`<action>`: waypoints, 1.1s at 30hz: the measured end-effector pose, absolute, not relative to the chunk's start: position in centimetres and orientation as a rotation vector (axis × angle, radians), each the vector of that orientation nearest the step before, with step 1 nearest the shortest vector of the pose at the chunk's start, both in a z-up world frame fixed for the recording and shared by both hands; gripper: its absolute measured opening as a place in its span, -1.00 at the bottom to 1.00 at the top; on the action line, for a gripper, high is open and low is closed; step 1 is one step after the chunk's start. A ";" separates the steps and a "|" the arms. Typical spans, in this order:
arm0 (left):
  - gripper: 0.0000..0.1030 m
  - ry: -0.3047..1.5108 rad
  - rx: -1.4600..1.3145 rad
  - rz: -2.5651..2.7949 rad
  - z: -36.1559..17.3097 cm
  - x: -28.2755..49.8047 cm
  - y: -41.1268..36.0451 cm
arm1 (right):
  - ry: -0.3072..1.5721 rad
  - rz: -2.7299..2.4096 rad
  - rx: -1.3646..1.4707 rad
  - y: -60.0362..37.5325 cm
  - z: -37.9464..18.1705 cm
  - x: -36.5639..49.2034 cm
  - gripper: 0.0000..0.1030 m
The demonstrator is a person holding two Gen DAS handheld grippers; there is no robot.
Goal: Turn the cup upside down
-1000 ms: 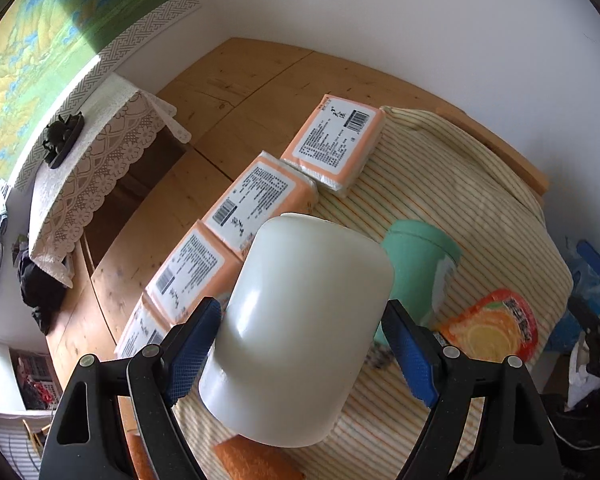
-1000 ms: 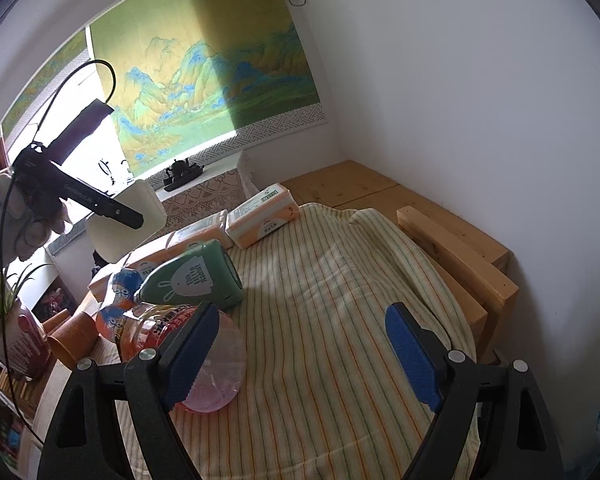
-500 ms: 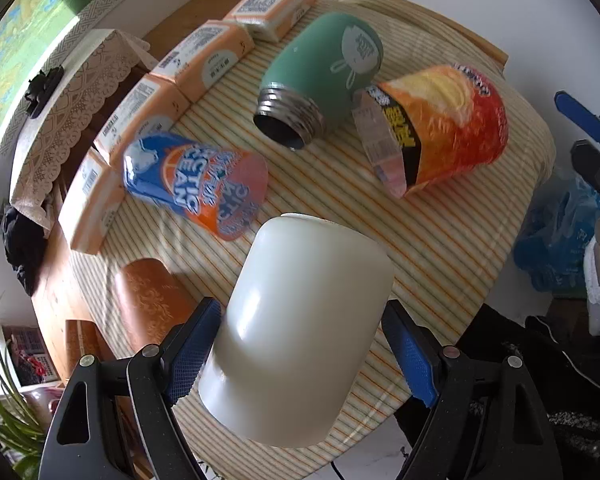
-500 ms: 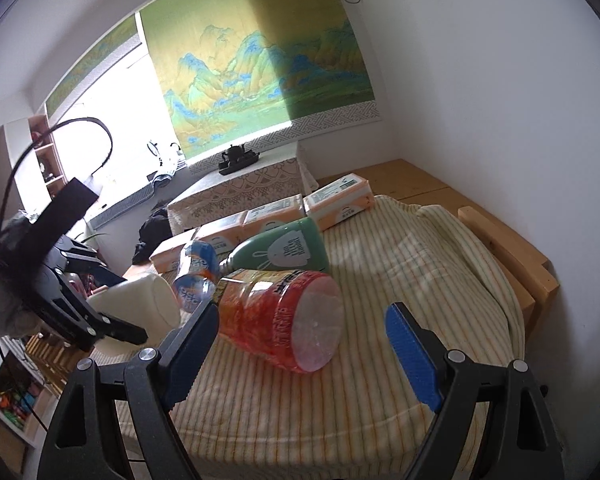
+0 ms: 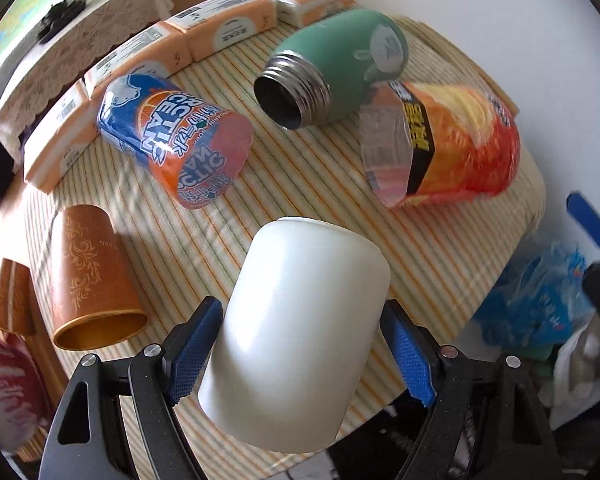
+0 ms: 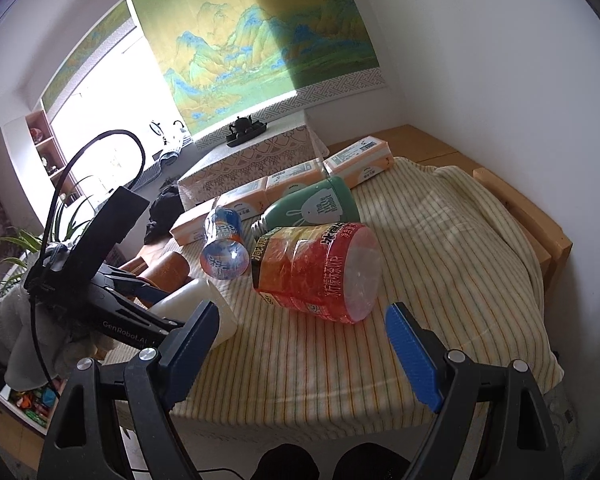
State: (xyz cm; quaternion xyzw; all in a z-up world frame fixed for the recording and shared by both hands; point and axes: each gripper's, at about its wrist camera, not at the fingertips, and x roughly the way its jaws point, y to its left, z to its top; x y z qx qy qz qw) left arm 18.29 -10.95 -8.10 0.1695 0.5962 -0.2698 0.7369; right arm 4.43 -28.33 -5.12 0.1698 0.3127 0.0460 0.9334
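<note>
My left gripper point(image 5: 300, 354) is shut on a plain white cup point(image 5: 300, 332), its blue pads against the cup's sides. The cup's closed base points away from me, toward the striped cloth; its rim is near the camera. In the right wrist view the same white cup point(image 6: 198, 304) sits tilted at the cloth's near left edge, held by the left gripper point(image 6: 140, 312). My right gripper point(image 6: 300, 352) is open and empty above the front edge of the table.
On the striped tablecloth point(image 5: 300, 184) lie a green flask point(image 5: 332, 68), an orange-red plastic cup point(image 5: 448, 140), a blue-orange cup point(image 5: 172, 136) and a brown cup point(image 5: 88, 276). Orange tissue packs point(image 5: 224, 28) line the far edge. A wooden ledge point(image 6: 520, 216) runs along the right.
The left gripper with the white cup swung from above the tissue packs to low over the cloth's near edge. The right gripper drew back and its view lifted.
</note>
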 end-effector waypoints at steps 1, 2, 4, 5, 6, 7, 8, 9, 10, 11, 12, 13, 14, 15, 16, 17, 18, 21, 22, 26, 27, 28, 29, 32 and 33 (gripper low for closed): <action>0.63 1.322 0.351 -0.589 -8.1 18.3 -10.8 | 0.647 0.094 0.354 -28.3 -5.1 4.6 0.60; 0.63 1.335 0.338 -0.593 -8.0 18.4 -10.7 | 0.652 0.098 0.363 -28.2 -5.2 4.6 0.60; 0.67 1.329 0.302 -0.583 -7.5 18.5 -10.2 | 0.666 0.104 0.384 -28.1 -5.2 4.9 0.60; 0.68 1.316 0.299 -0.580 -7.0 18.5 -9.9 | 0.674 0.105 0.391 -28.0 -5.2 5.0 0.60; 0.69 1.300 0.303 -0.577 -6.5 18.5 -9.6 | 0.685 0.106 0.398 -27.8 -5.2 5.1 0.60; 0.72 1.283 0.315 -0.570 -5.9 18.3 -9.2 | 0.695 0.106 0.407 -27.7 -5.1 5.2 0.60; 0.74 1.270 0.323 -0.566 -5.4 18.2 -8.7 | 0.709 0.109 0.423 -27.5 -5.1 5.4 0.60; 0.75 1.252 0.322 -0.564 -4.5 18.1 -8.4 | 0.725 0.114 0.440 -27.4 -5.1 5.6 0.60; 0.75 1.229 0.318 -0.560 -3.9 17.6 -7.6 | 0.745 0.115 0.458 -27.2 -5.1 5.9 0.60; 0.75 1.204 0.313 -0.555 -3.1 17.2 -6.7 | 0.765 0.121 0.477 -26.9 -5.1 6.3 0.60; 0.75 1.168 0.312 -0.546 -2.3 16.8 -5.7 | 0.790 0.133 0.498 -26.4 -5.2 6.8 0.60; 0.75 1.136 0.311 -0.536 -1.7 16.4 -4.6 | 0.816 0.142 0.521 -25.9 -5.3 7.2 0.60; 0.75 1.112 0.298 -0.529 -1.0 15.6 -3.5 | 0.841 0.151 0.546 -25.3 -5.4 7.7 0.60; 0.75 1.095 0.284 -0.525 -0.5 14.9 -2.2 | 0.868 0.155 0.567 -24.6 -5.5 8.2 0.60; 0.75 1.080 0.275 -0.514 -0.2 13.9 -1.0 | 0.896 0.156 0.583 -23.7 -5.7 8.9 0.60; 0.75 1.066 0.268 -0.501 0.2 13.4 0.5 | 0.917 0.146 0.592 -22.9 -5.9 9.5 0.60; 0.75 1.054 0.270 -0.493 0.1 12.1 1.6 | 0.935 0.133 0.598 -22.1 -6.0 10.0 0.60; 0.75 1.032 0.280 -0.469 -0.8 9.9 5.1 | 1.021 0.126 0.678 -20.2 -6.9 12.1 0.60; 0.75 1.025 0.288 -0.462 -1.1 9.1 6.1 | 1.045 0.112 0.695 -19.7 -7.1 12.7 0.60; 0.75 1.054 0.256 -0.456 -3.4 7.0 9.4 | 1.110 0.049 0.721 -17.5 -7.8 14.5 0.60; 0.75 1.060 0.251 -0.455 -4.0 6.6 9.9 | 1.122 0.034 0.721 -17.2 -7.9 14.9 0.60; 0.75 1.068 0.245 -0.457 -4.6 6.3 10.4 | 1.133 0.016 0.715 -16.9 -8.0 15.3 0.60; 0.75 1.075 0.237 -0.462 -5.1 6.1 10.8 | 1.145 0.004 0.718 -16.8 -8.2 15.7 0.60; 0.75 1.088 0.210 -0.482 -6.4 5.5 11.7 | 1.197 -0.046 0.748 -17.1 -9.1 16.9 0.60; 0.75 1.087 0.206 -0.485 -6.7 5.4 11.8 | 1.210 -0.063 0.745 -17.2 -9.4 17.4 0.60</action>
